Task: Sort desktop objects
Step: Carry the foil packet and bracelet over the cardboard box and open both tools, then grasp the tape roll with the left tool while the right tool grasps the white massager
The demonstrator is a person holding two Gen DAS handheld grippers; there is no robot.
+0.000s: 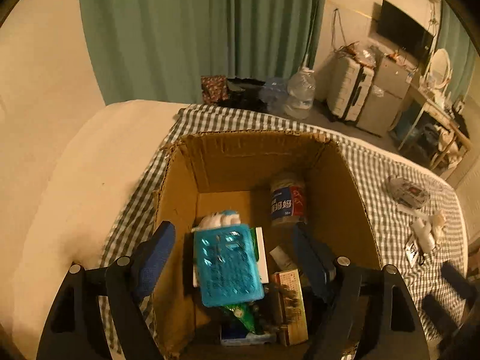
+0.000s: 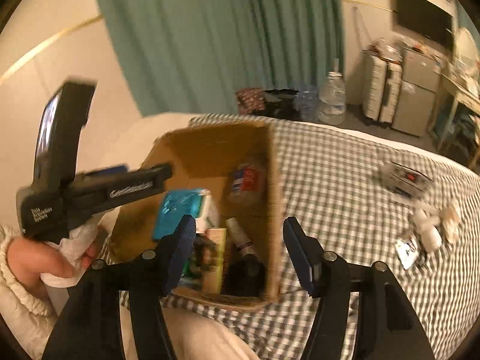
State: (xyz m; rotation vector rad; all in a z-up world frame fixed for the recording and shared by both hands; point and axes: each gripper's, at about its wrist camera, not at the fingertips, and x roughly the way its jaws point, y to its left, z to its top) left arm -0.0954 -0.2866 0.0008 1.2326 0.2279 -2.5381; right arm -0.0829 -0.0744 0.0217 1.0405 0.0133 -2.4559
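Left gripper (image 1: pixel 231 258) hangs right over the open cardboard box (image 1: pixel 354 186), jaws spread wide with nothing between them. Just beneath sits a blue blister pack (image 1: pixel 228 267), tilted atop the pile, apparently lying free; my guess is that it is where a sorted item belongs. Around it the box is filling up: a yellow carton (image 1: pixel 292 303) stands on end beside it, a green wrapper (image 1: pixel 243 315) pokes out below, and a labelled jar (image 1: pixel 288 201) lies toward the far wall.

Over to the right gripper (image 2: pixel 240 252): it too is spread open and empty, straddling the box's right wall, one finger over the contents, the other over the checked cloth (image 2: pixel 345 180). That looks like a pose between jobs rather than a grasp. In this view the person's left hand (image 2: pixel 45 258) is wrapped round the other tool's handle, off to the left of the box.

Further out on the cloth, well apart from the box, the leftovers wait: a crinkled clear packet (image 1: pixel 408 193), a cluster of small white bottles (image 1: pixel 426 231), a little sachet (image 1: pixel 412 250). I'd call the sort well along, with those still to collect.

Beyond the bed, water jugs (image 1: pixel 300 96), a suitcase (image 1: pixel 349 90) and a green curtain (image 1: pixel 195 30).
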